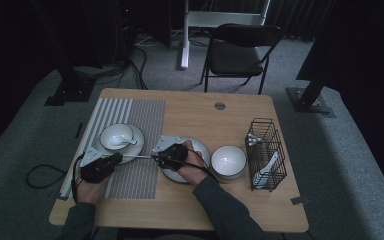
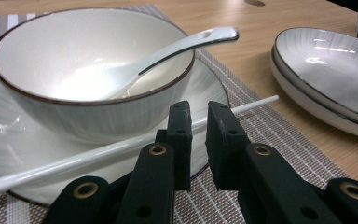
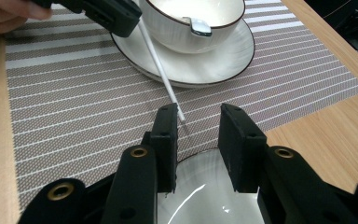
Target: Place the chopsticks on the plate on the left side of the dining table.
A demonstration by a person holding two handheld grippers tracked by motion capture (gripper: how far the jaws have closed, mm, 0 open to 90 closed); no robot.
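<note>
Dim room, grey carpet, black folding chair beyond a light wooden table; a striped woven placemat covers its left part. Item: one white chopstick, thin, stiff, light, glossy and likely slippery. It lies across the saucer rim beside the bowl holding a ceramic spoon, tip out over the placemat. Best taken near mid-length, squarely, lest it roll or pivot. Left tongs straddle it with a narrow gap, pads apparently not pressing. Right tongs released, clear of the tip, above a plate. Also: second bowl, wire basket.
</note>
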